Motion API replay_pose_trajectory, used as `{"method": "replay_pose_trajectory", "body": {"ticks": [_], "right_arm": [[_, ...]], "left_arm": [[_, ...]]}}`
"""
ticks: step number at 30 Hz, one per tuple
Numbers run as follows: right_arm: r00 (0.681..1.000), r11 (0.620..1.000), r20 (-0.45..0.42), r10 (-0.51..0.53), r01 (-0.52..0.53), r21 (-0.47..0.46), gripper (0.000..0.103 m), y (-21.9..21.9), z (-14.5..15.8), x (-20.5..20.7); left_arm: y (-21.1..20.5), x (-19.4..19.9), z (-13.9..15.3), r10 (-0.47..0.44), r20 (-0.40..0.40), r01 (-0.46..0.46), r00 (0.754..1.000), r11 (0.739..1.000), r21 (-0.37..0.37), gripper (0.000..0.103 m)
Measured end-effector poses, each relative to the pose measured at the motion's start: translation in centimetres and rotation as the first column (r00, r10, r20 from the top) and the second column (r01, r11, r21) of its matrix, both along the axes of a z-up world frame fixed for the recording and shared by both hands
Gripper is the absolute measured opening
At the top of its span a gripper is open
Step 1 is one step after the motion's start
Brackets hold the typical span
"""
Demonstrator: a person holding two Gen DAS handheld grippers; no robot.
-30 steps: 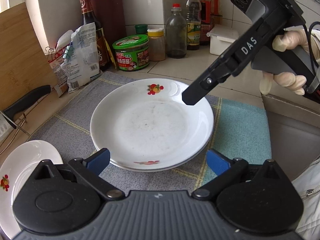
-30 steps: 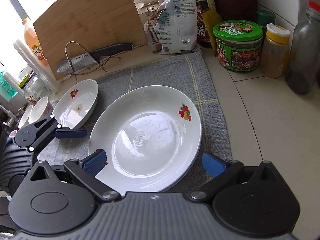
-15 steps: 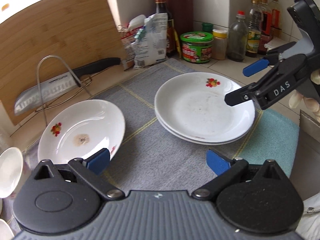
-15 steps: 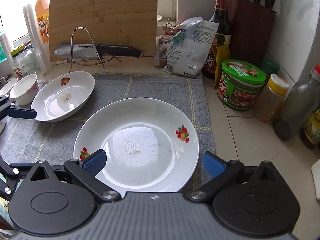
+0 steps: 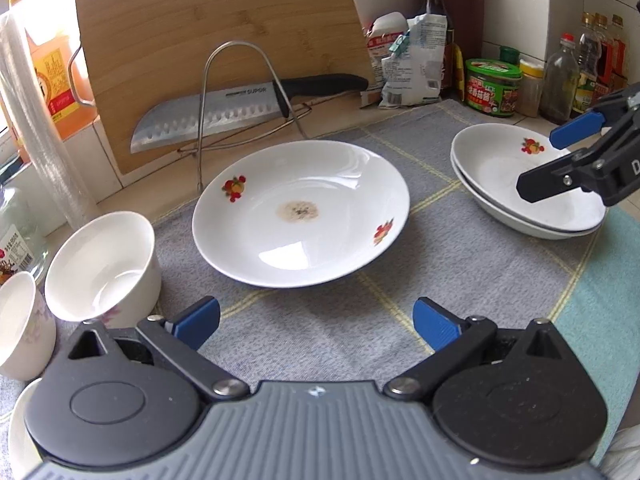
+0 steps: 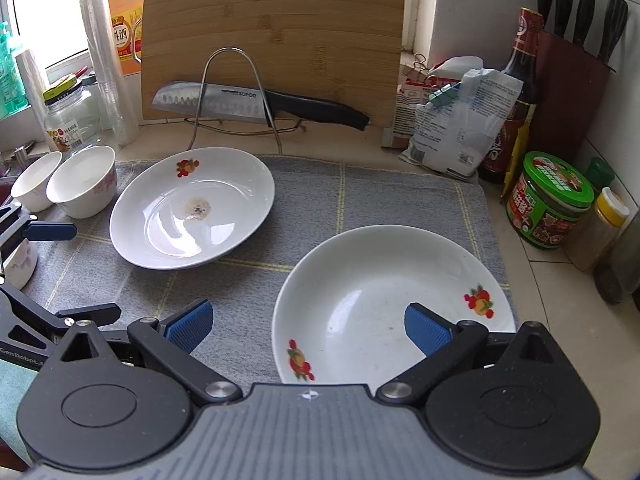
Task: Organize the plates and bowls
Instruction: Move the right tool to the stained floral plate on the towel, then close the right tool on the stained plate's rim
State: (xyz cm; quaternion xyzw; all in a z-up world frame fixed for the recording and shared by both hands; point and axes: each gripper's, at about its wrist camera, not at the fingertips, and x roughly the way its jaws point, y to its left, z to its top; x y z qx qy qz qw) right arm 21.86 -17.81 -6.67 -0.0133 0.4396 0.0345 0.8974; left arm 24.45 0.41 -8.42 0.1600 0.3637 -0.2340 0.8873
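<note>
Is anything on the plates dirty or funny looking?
Yes. The single plate on the grey mat has a brownish speckled spot in its middle, like dried food. The stacked plates beside it look mostly clean, with only faint specks.

Knife on wire rack — cutting board, jar

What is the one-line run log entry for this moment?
left gripper: open, facing stained plate | right gripper: open, over stacked plates | bowls: untouched
</note>
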Motion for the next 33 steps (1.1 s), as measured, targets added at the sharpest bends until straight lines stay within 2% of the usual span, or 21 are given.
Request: {"method": "replay_pose_trajectory", "body": {"ticks": [6, 11, 16, 22, 33], "right_arm": [[0.998, 0.999, -0.041, 0.047, -0.046, 0.012, 0.103, 2.9, 0.0, 2.1], [0.995, 0.995, -0.064, 0.082, -0.078, 0.061, 0.103, 3.4, -0.4, 5.1], [0.986, 0.987, -0.101, 0.131, -0.119, 0.111, 0.103, 3.5, -1.8, 9.0], [0.975, 0.980, -0.128, 0.180, -0.167, 0.106, 0.103, 3.5, -3.8, 12.8], [0.948, 0.958, -0.191, 0.254, -0.220, 0.183, 0.103, 3.4, -6.0, 15.5]], "left_arm": [[1.1, 1.3, -1.7, 0.020, -0.047, -0.020, 0.999, 1.000, -0.003, 0.102], [0.9, 1.9, -2.2, 0.026, -0.043, -0.026, 0.999, 1.000, -0.001, 0.102], [0.4, 2.3, -2.9, 0.064, -0.063, -0.063, 0.996, 0.998, 0.016, 0.102], [0.7, 3.0, -2.9, 0.095, -0.078, -0.097, 0.992, 0.995, -0.027, 0.102], [0.5, 4.0, -3.0, 0.090, -0.087, -0.094, 0.992, 0.995, -0.043, 0.102]]}}
